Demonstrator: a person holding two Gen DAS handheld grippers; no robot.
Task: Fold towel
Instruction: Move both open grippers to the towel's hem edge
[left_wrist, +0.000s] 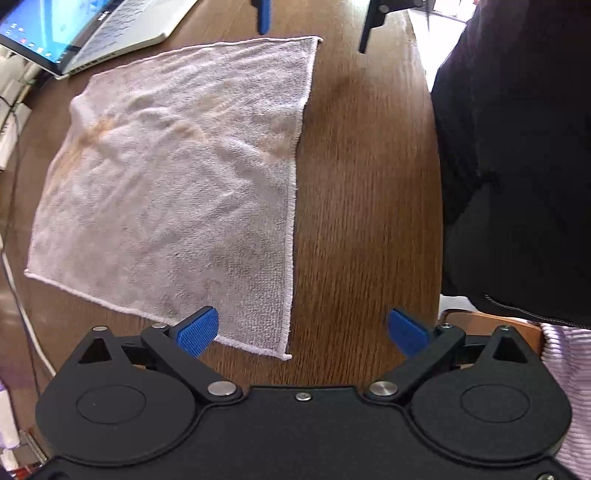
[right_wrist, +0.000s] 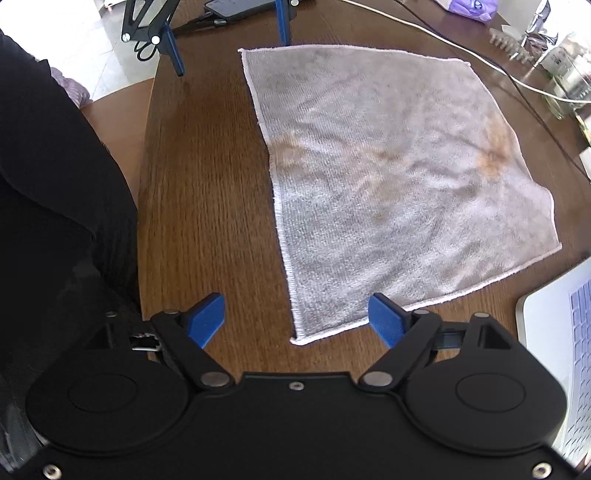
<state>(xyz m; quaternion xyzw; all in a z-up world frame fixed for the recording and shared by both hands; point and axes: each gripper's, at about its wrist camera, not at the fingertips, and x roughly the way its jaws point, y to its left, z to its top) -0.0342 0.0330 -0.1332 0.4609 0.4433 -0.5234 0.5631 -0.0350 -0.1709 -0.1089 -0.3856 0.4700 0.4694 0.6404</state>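
Left wrist view, from the left edge: a white cable (left_wrist: 22, 306) runs down the dark floor at nine o'clock, and an open laptop (left_wrist: 85, 33) sits at eleven o'clock on the brown wood-grain table (left_wrist: 362, 192), its screen lit. The towel (left_wrist: 177, 184) lies spread flat and unfolded, filling the middle from ten to six o'clock; it is pale pink-white with faint orange-brown stains. The left gripper (left_wrist: 301, 332) hangs low at six o'clock with its blue fingers spread wide, holding nothing, over the towel's near corner; I cannot tell whether the left finger touches the cloth. At twelve o'clock the other gripper's fingers stand beyond the towel's far edge. At three o'clock is the person's black clothing (left_wrist: 517, 166).

Right wrist view, from the left: black clothing again at nine o'clock, with pale tiled floor (right_wrist: 99, 48) at eleven. The right gripper (right_wrist: 297, 321) hangs at six o'clock, fingers wide apart and empty, straddling the towel's (right_wrist: 399, 184) near corner. The table (right_wrist: 207, 192) shows bare wood left of the cloth. A phone (right_wrist: 236, 7) lies at twelve o'clock, cables (right_wrist: 480, 55) cross at one, a glass jar (right_wrist: 569, 81) stands at two, and the laptop's corner (right_wrist: 561, 332) sits at four.
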